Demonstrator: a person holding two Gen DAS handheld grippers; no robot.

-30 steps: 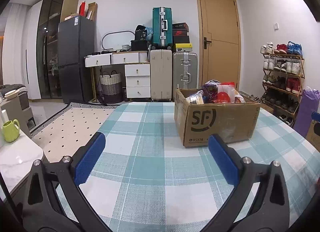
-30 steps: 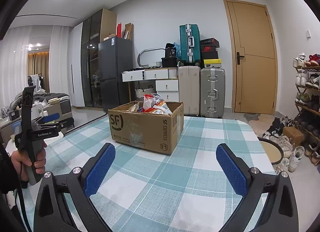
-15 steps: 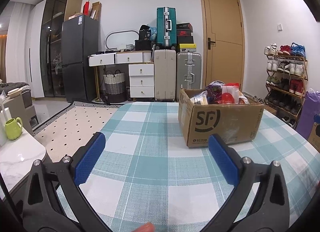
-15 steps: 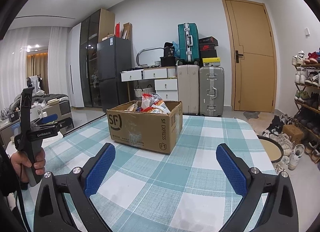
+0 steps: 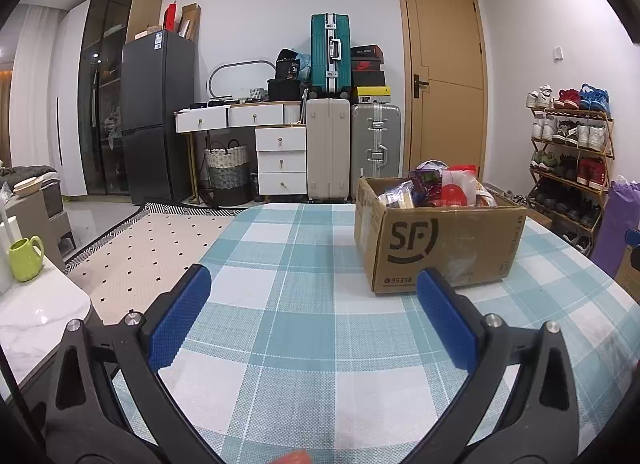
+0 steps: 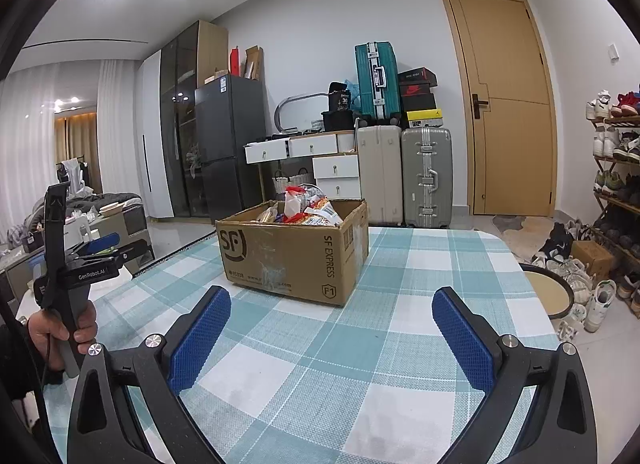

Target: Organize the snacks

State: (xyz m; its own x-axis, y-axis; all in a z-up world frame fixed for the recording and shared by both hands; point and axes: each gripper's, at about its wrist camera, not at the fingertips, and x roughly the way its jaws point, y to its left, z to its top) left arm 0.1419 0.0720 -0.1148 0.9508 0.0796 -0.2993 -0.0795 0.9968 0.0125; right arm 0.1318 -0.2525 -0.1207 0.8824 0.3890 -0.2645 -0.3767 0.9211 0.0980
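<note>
1. The left gripper [image 5: 312, 316] points forward and level, its blue-padded fingers [image 5: 178, 324] spread wide with nothing between them.
2. The right gripper [image 6: 330, 338] is spread just as wide and holds nothing.
3. To its left, the person's left hand [image 6: 60, 330] grips the other tool's handle upright.

tablecloth [image 5: 304, 328]: teal-white check | box [image 6: 288, 252]: brown, black print | fingers [image 6: 200, 340]: blue, textured | mug [image 5: 25, 254]: lime

Both grippers: black frames, silver screws, blue textured pads [image 6: 200, 338]. Left handle [image 6: 76, 304] marked "GenRobot.AI"; bare-skinned hand [image 6: 60, 330].
</note>
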